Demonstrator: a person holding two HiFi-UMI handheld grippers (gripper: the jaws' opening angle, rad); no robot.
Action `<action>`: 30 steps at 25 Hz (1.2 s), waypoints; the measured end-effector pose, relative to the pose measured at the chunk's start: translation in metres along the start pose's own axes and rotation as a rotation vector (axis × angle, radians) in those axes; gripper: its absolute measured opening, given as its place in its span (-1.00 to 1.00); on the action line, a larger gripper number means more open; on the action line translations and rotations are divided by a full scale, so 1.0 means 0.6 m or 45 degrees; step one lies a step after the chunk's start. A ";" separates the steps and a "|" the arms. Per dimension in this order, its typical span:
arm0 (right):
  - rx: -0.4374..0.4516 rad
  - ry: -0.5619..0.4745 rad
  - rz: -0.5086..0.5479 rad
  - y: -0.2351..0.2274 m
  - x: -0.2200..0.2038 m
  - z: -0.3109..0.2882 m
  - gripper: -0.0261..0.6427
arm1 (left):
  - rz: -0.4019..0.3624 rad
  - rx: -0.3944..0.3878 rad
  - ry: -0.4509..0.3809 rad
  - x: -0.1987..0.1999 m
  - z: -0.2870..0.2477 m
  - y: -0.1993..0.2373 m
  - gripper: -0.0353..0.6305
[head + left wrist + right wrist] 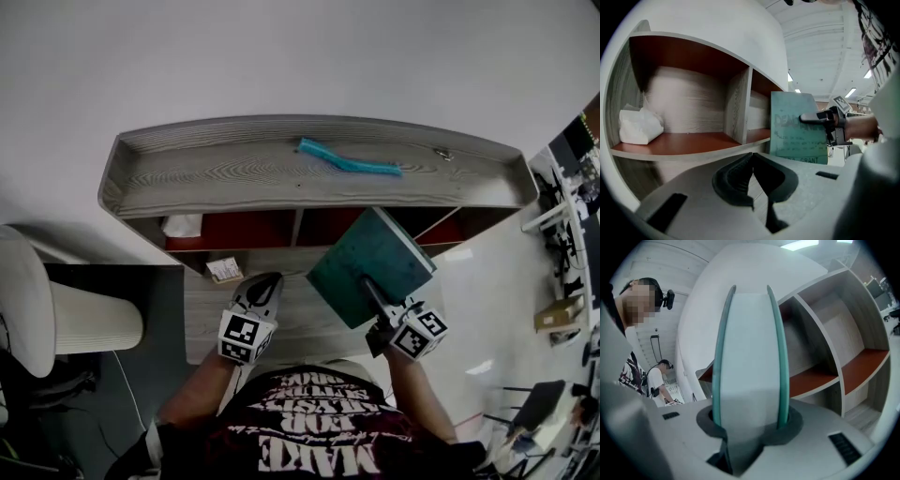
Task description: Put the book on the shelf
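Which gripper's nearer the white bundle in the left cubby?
Left. The left gripper points at that cubby, short of the white bundle; the right gripper holds the teal book farther right.

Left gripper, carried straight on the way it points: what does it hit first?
Most likely the shelf, at its front edge near the upright divider, though depth is hard to judge. Nothing nearer shows in line with the left gripper. The book stands off to the right of that line.
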State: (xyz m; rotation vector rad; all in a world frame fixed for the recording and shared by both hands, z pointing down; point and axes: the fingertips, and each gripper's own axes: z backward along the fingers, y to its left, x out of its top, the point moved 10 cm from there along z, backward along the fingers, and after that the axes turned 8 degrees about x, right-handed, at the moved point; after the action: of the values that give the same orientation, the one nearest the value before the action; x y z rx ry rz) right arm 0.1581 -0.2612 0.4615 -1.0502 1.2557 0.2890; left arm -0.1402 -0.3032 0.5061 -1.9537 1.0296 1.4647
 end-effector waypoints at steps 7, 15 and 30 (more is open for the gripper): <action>0.009 0.003 0.009 0.003 0.010 0.008 -0.44 | 0.009 -0.011 0.007 -0.008 0.000 -0.016 -0.88; 0.073 0.017 -0.039 -0.021 0.020 0.010 -0.44 | 0.024 0.028 0.083 -0.035 -0.006 -0.050 -0.88; 0.211 0.013 -0.146 -0.071 0.051 -0.009 -0.44 | 0.093 0.083 0.162 -0.057 -0.034 -0.124 -0.88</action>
State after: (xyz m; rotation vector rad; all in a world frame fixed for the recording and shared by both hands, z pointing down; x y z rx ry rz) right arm 0.1946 -0.2988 0.4556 -0.9775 1.2019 0.0904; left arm -0.0733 -0.2645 0.5406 -2.0027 1.2003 1.3411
